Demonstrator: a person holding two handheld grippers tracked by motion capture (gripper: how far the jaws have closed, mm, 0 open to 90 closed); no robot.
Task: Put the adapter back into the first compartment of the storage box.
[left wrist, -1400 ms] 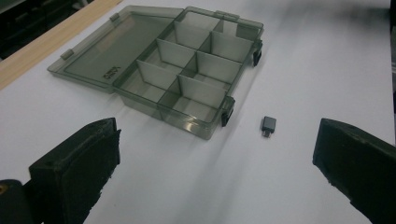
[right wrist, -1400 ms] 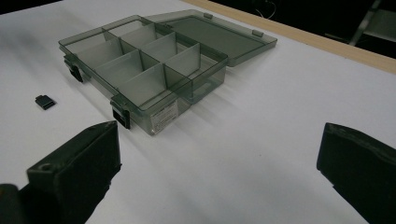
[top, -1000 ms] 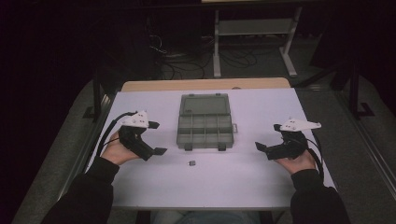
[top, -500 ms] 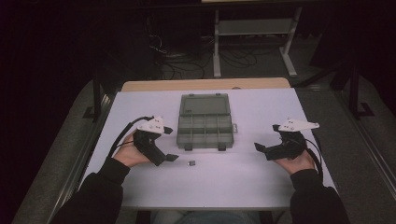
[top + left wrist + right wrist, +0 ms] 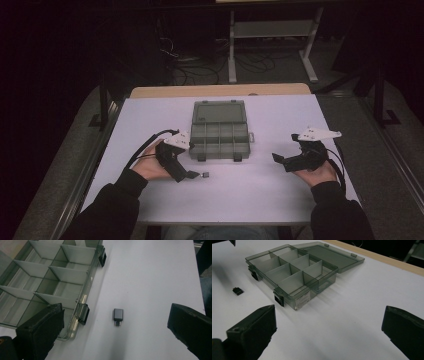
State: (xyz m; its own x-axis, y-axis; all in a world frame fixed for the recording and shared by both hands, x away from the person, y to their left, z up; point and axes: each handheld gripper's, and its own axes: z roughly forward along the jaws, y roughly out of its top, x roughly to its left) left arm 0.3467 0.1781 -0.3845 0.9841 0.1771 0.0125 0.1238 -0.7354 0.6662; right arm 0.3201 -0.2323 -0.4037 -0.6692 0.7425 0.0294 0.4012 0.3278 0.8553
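Stood wide apart, both jaws of the left gripper (image 5: 112, 330), holding nothing and touching nothing. Lay flat on the white surface (image 5: 155, 277) right between those jaws, just ahead of them: a little grey adapter (image 5: 118, 314). Sat just past the one jaw, near the adapter but not touching it: the clear box (image 5: 50, 282) with its lid (image 5: 329, 252) folded back and its small rooms all bare. Looked like the reach step, with the pick-up not yet done. Called next, most likely, for a small push forward and down, then a gentle squeeze on the adapter's two sides, and then a lift over the box wall. Could slip away easily, being so small and flat. Stood wide apart too, the jaws of the right gripper (image 5: 327, 332), with nothing in them, well away from the adapter, box farther off in front.
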